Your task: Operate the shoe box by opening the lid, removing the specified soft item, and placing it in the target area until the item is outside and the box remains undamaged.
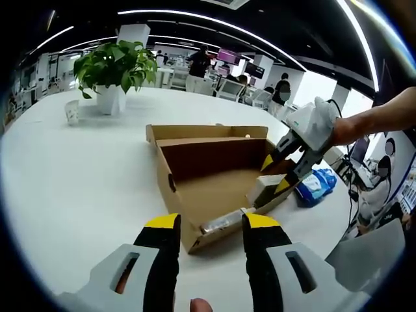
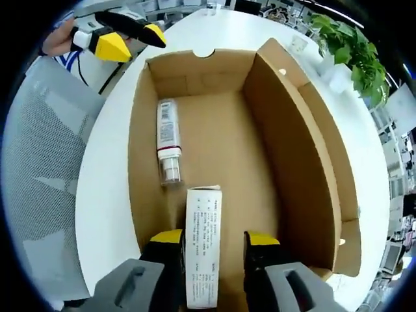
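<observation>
- Left tongs (image 1: 210,224) are hovering with jaws apart near the front edge of the white desk (image 1: 78,175), nothing between them, just short of the near corner of the shoe box (image 1: 214,179).
- The box is sitting open on the desk, its lid (image 1: 208,132) flipped back and standing along the far side.
- Inside, a small bottle (image 2: 168,140) is lying flat along one side wall; in the left gripper view it's peeking over the box's near corner.
- Right tongs (image 2: 214,239) are reaching down into the box and clamping on a slim white carton (image 2: 203,253) with printed text, one jaw on each long side. In the left gripper view they're coming in from the right, with a bare forearm behind.
- A blue packet (image 1: 317,185) is lying on the desk just beyond the box, near the right edge. Can't tell whether it's soft.
- Farther back, a paper cup (image 1: 72,112) and a potted plant (image 1: 116,71) are standing toward the far left of the desk.
- Beyond the desk, people are sitting at workstations.
</observation>
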